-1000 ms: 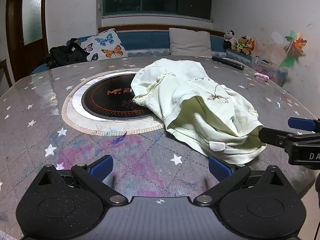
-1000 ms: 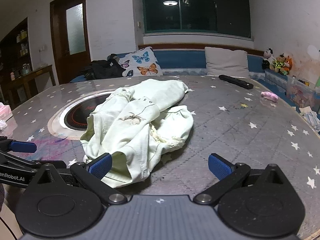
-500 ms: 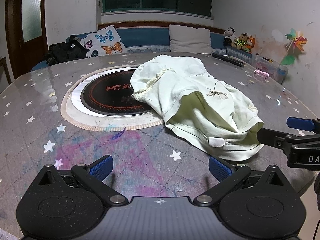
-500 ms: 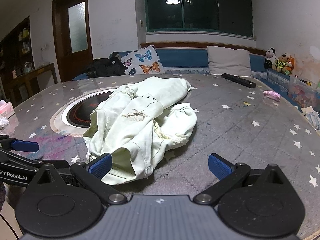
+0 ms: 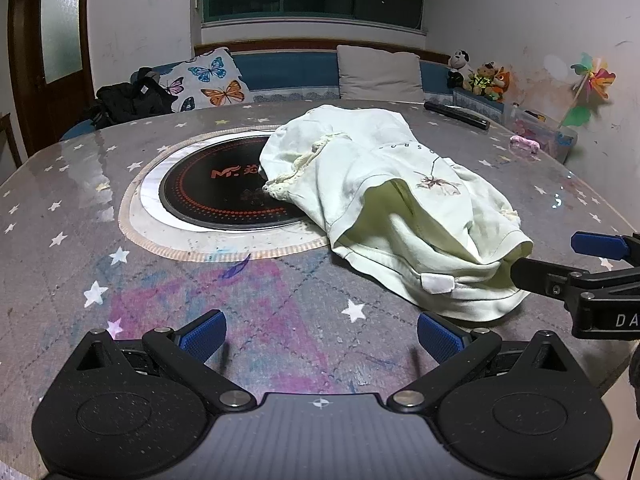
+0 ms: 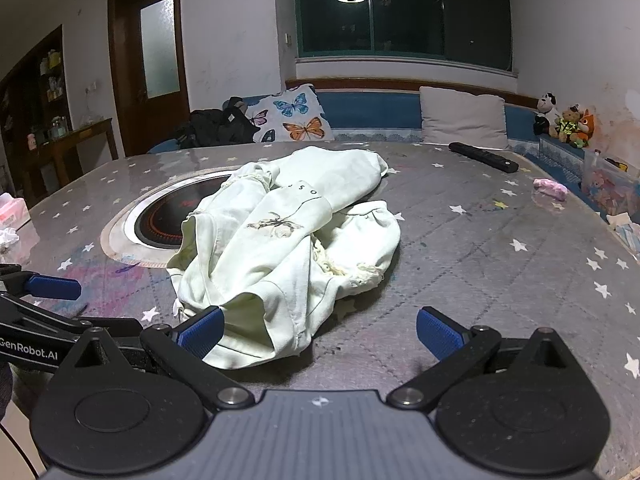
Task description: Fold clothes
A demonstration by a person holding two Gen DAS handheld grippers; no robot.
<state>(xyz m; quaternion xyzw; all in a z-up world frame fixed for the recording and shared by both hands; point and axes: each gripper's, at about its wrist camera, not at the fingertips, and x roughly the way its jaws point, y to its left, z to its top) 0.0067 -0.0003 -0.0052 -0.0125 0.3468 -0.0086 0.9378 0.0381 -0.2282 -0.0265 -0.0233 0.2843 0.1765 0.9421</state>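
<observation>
**Crumpled garment at table centre, both grippers spread wide**

The star-patterned table [image 5: 60,208] fills both views. A pale green garment [image 5: 400,200] lies bunched mid-frame, partly over the round black cooktop [image 5: 208,196]. The left gripper [image 5: 320,332] and right gripper [image 6: 320,332], lower frame, gape wide, holding nothing.

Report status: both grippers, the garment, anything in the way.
Left gripper open, empty. Right gripper open, at the hem. Shirt crumpled, unfolded, part over the black cooktop. Remote far side, clear.
</observation>
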